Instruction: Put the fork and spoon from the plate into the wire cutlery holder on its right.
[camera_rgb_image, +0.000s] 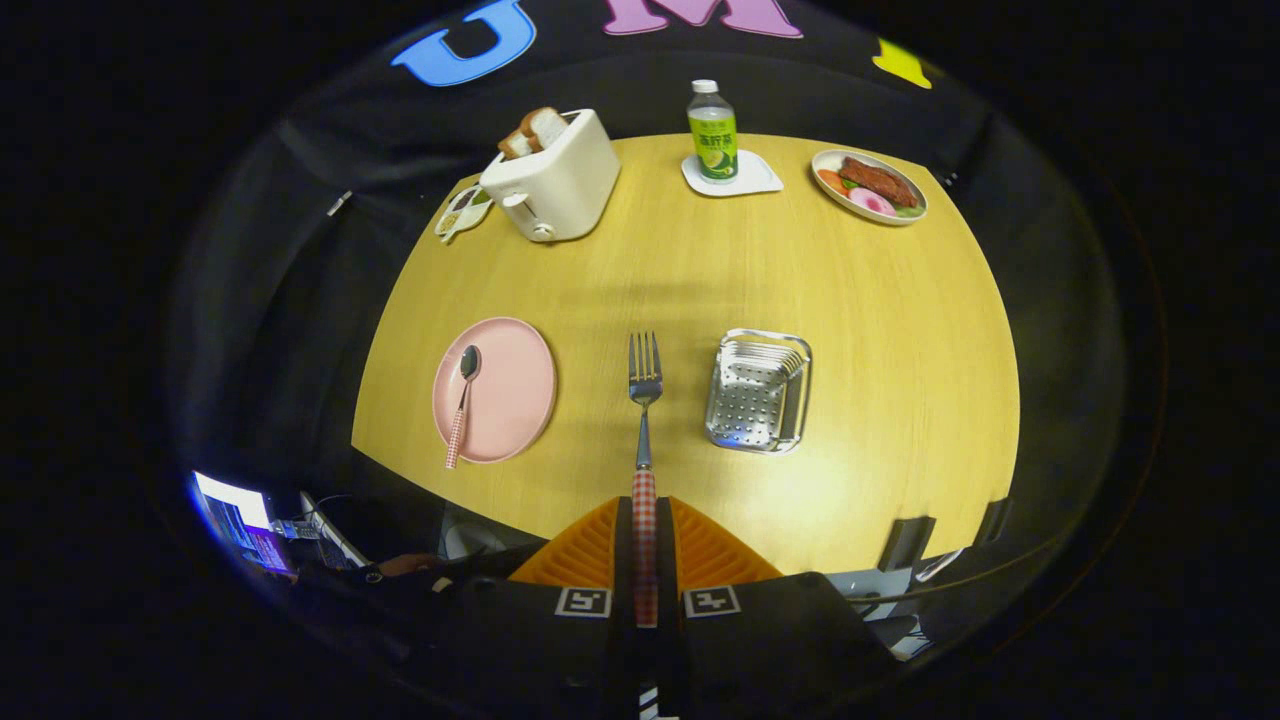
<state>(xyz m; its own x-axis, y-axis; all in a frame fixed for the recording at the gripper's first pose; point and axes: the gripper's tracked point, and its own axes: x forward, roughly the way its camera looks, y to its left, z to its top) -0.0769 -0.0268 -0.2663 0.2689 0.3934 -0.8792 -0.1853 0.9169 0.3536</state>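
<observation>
Fork (645, 400) clamped by its checked handle in the tool (645, 545), tines forward, lifted above the desk (900, 330) between plate (515, 400) and holder (758, 392). Spoon (463, 400) on the plate. Best swing right over the holder, tip tines down, release low.

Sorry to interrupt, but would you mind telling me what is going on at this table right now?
A person is clearing cutlery with a handheld gripper. Its orange fingers are shut on the checked handle of the fork, which is held up above the wooden table, tines pointing forward. The spoon lies on the pink plate. The wire cutlery holder, right of the plate, has no cutlery in it yet.
</observation>
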